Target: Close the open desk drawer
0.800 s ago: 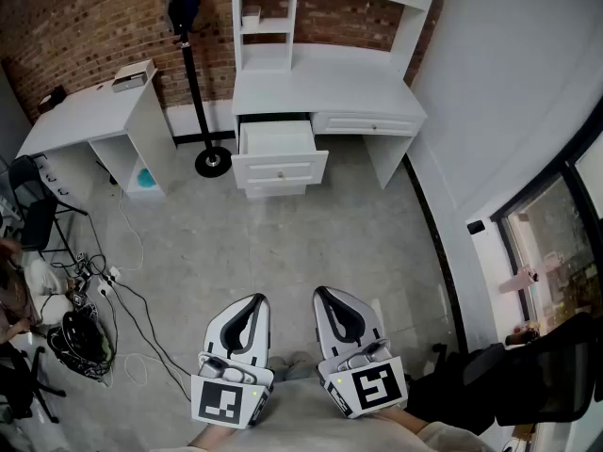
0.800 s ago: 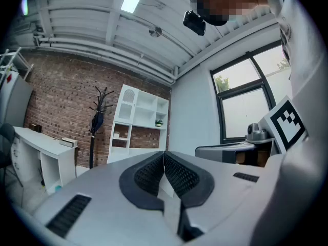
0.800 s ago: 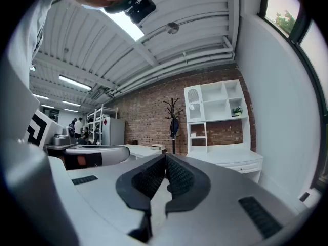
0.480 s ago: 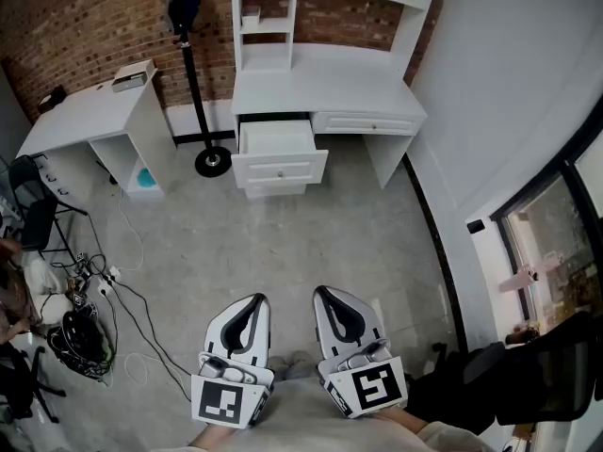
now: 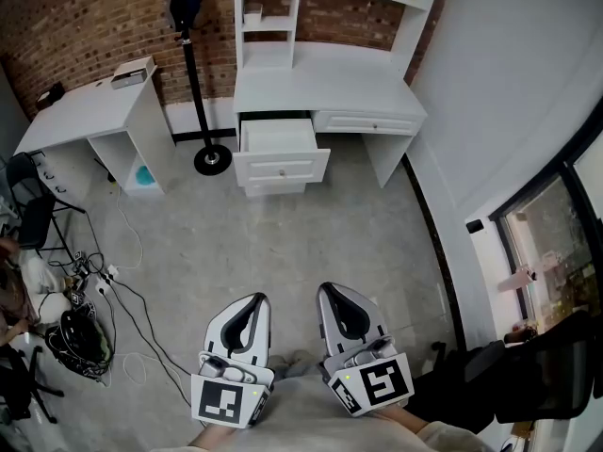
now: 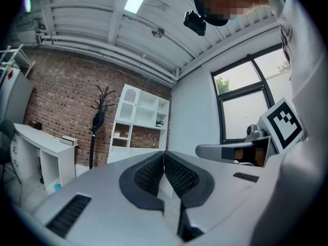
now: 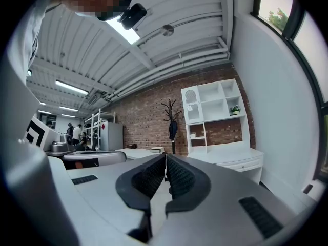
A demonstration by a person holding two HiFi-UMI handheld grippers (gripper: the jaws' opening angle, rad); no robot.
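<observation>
Showing at bottom centre of the head view, the left gripper (image 5: 252, 301) and right gripper (image 5: 327, 292) sit level, side by side, each with jaws pressed together on nothing. Well apart, across grey floor (image 5: 283, 243), the open drawer (image 5: 280, 149) juts from the white desk (image 5: 320, 88) at upper centre. This looks like the approach step: next, walk up and push the drawer front in.

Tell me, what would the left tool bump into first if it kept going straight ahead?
Nothing nearby: the left tool points level over the grey floor. Far ahead it would probably meet the white desk, likely its open drawer front, though depth and height are hard to judge.
</observation>
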